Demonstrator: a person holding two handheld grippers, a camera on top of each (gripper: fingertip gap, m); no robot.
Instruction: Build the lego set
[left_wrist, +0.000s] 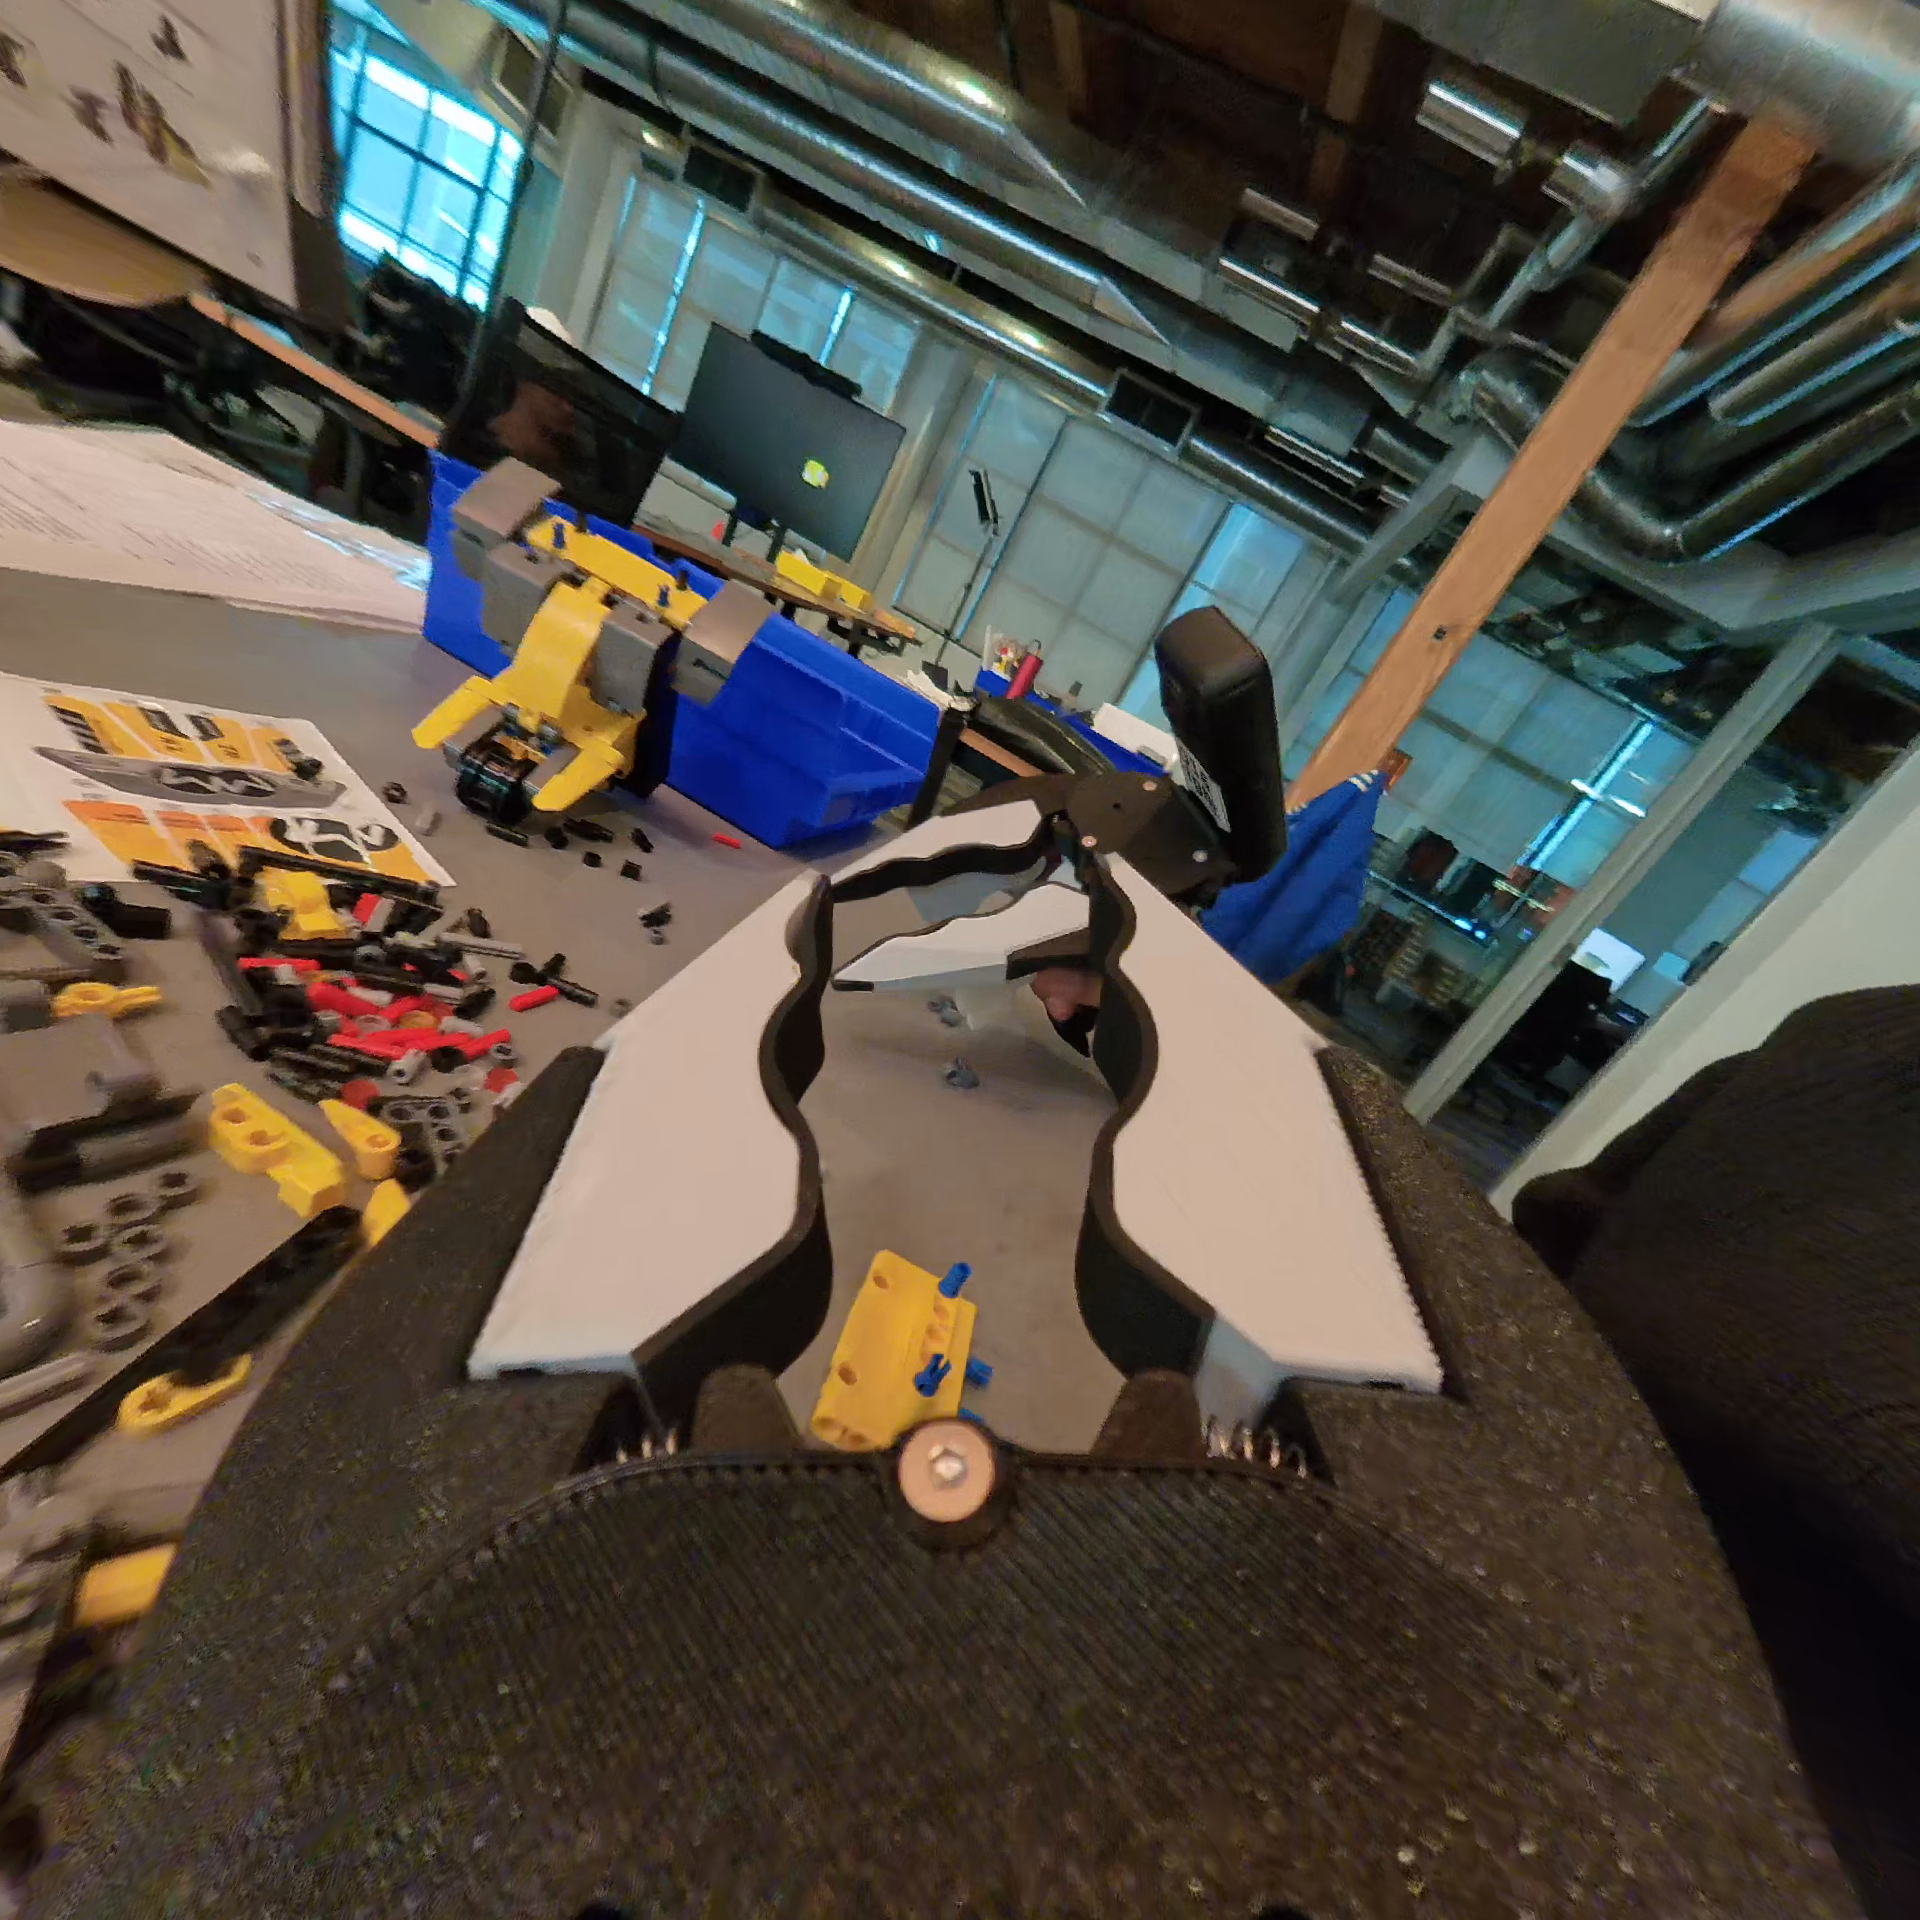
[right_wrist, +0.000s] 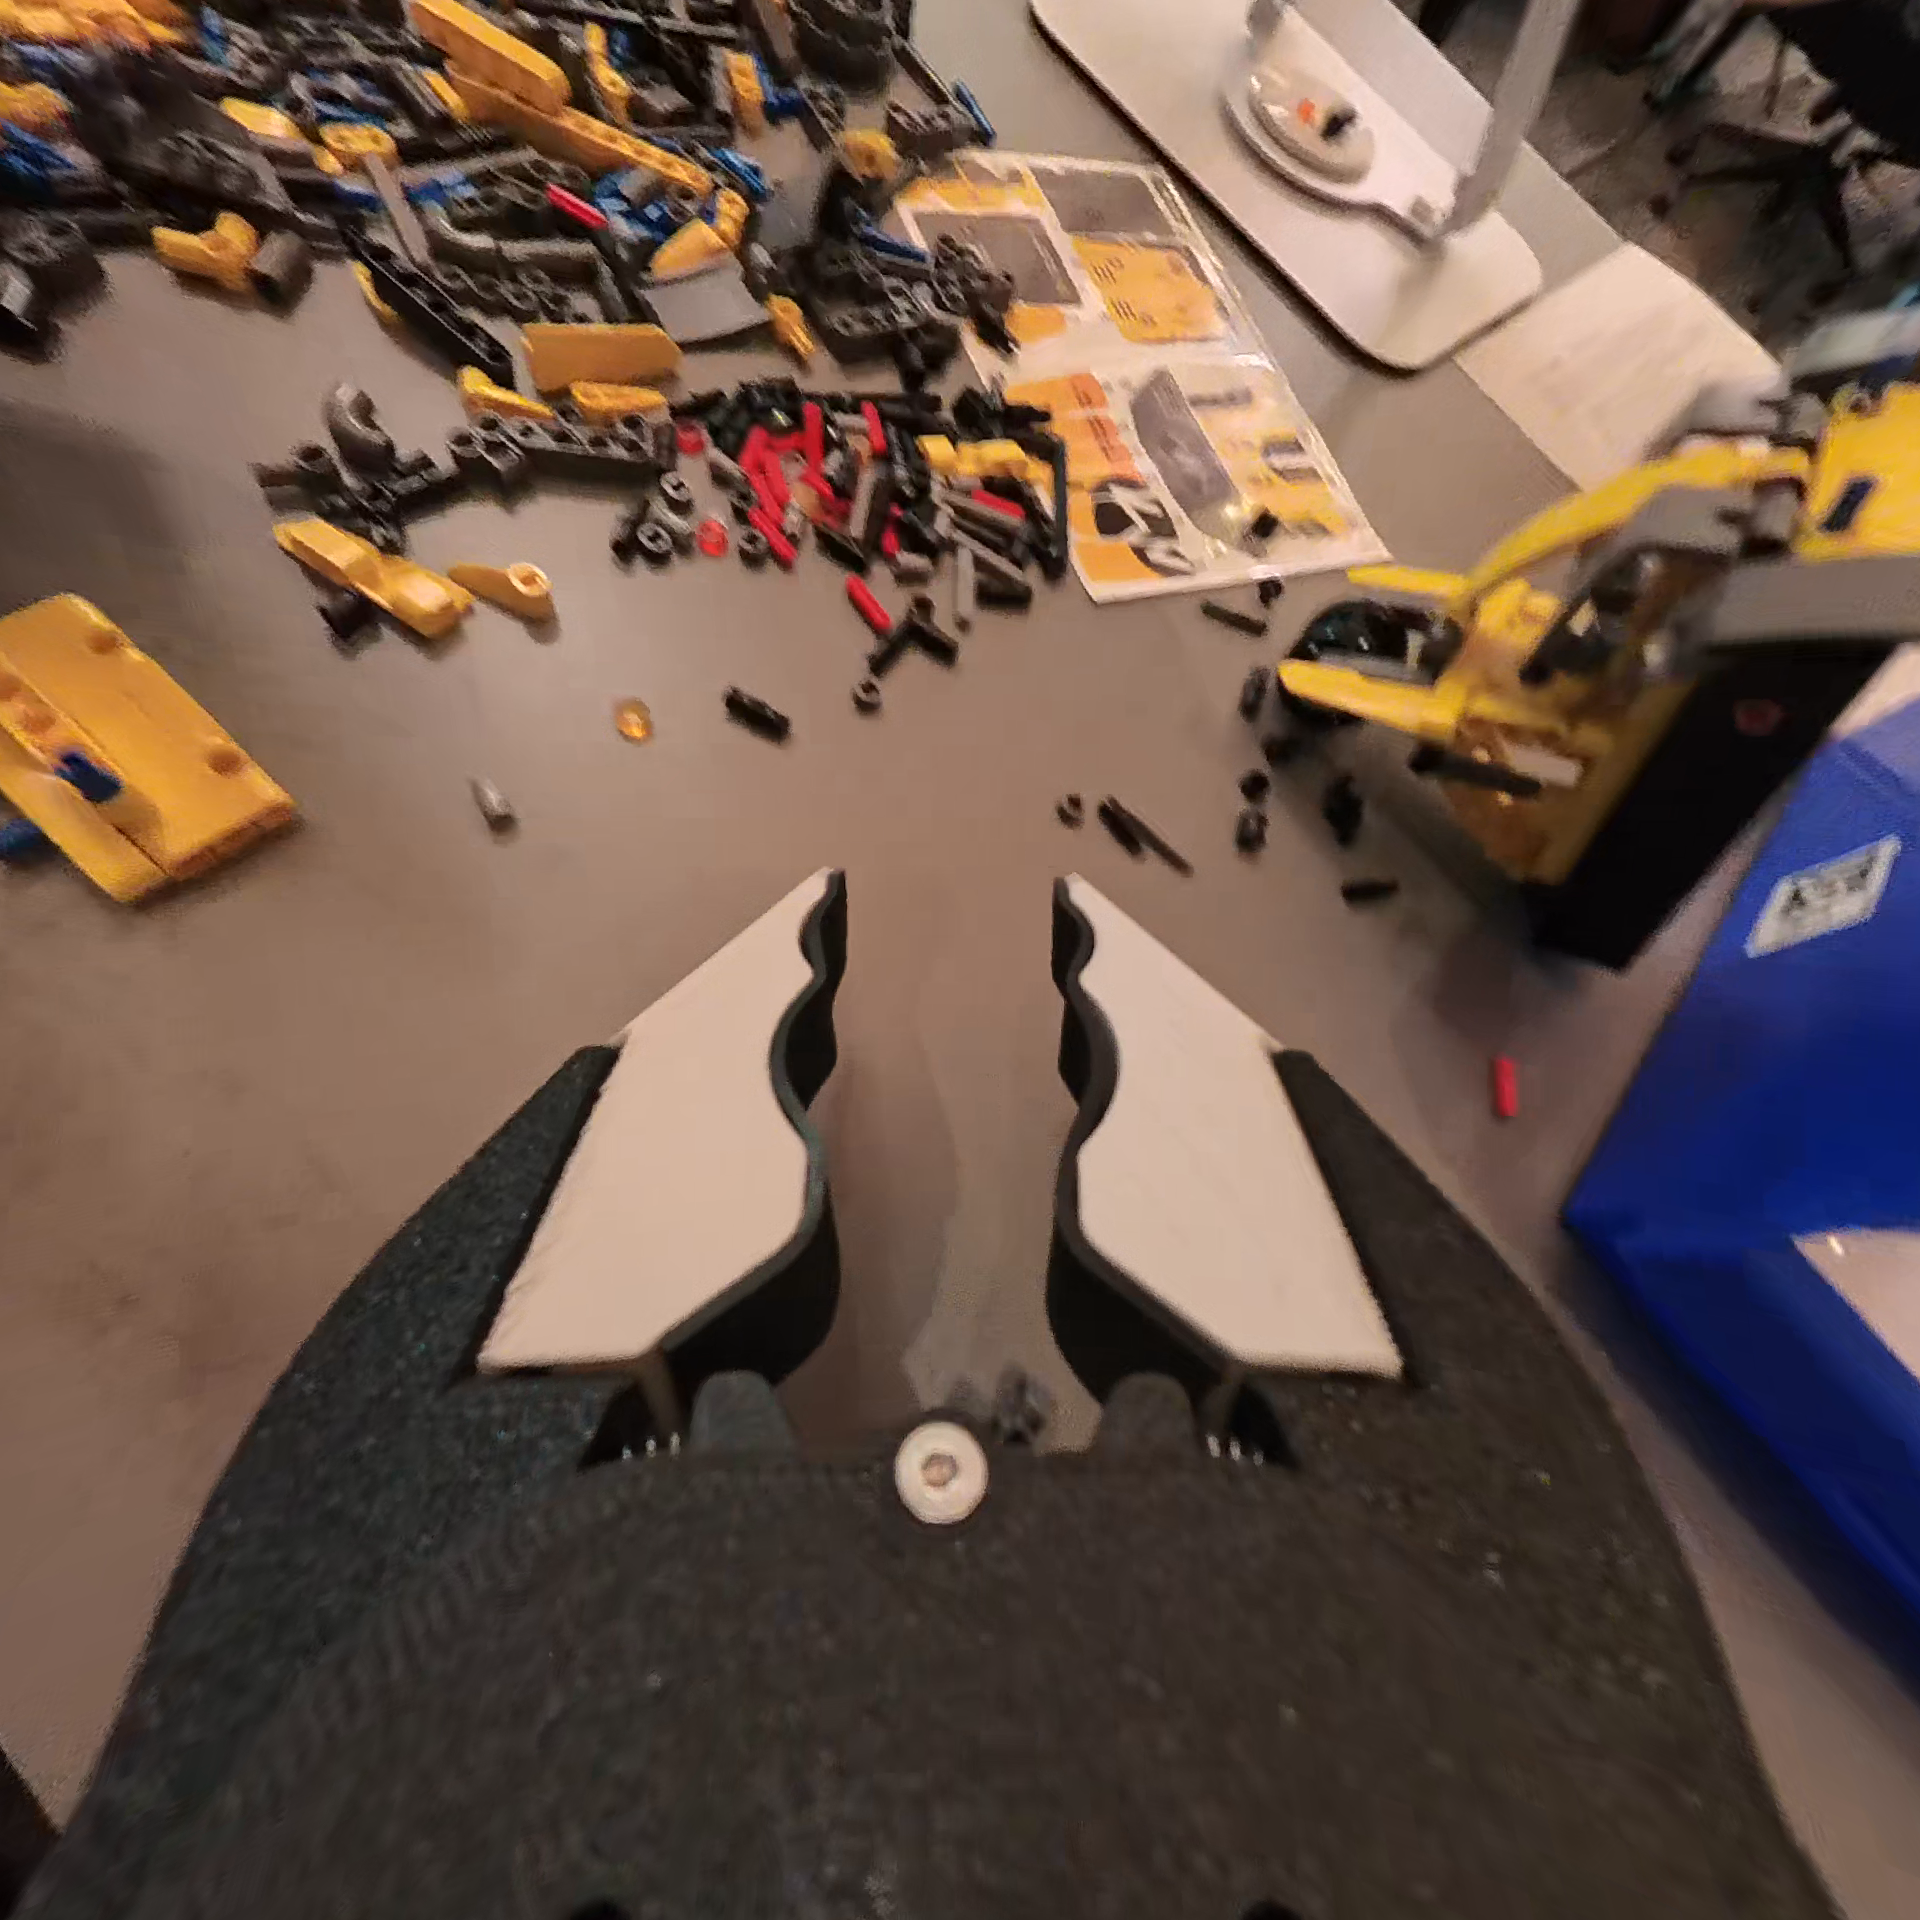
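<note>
Your left gripper (left_wrist: 961, 894) has its fingers spread and holds nothing; a yellow block (left_wrist: 883, 1351) with blue pins lies on the grey table (left_wrist: 935, 1174) below, between the finger bases. Your right gripper (right_wrist: 948, 883) is also spread and empty, above bare table (right_wrist: 935, 727). The same block (right_wrist: 114, 743) lies at its near left. The loose parts pile (right_wrist: 831, 488) sits far centre, the sticker sheet (right_wrist: 1174, 384) just right of it. The half-built yellow model (right_wrist: 1558, 644) stands at right, against the blue bin (right_wrist: 1766, 1143).
</note>
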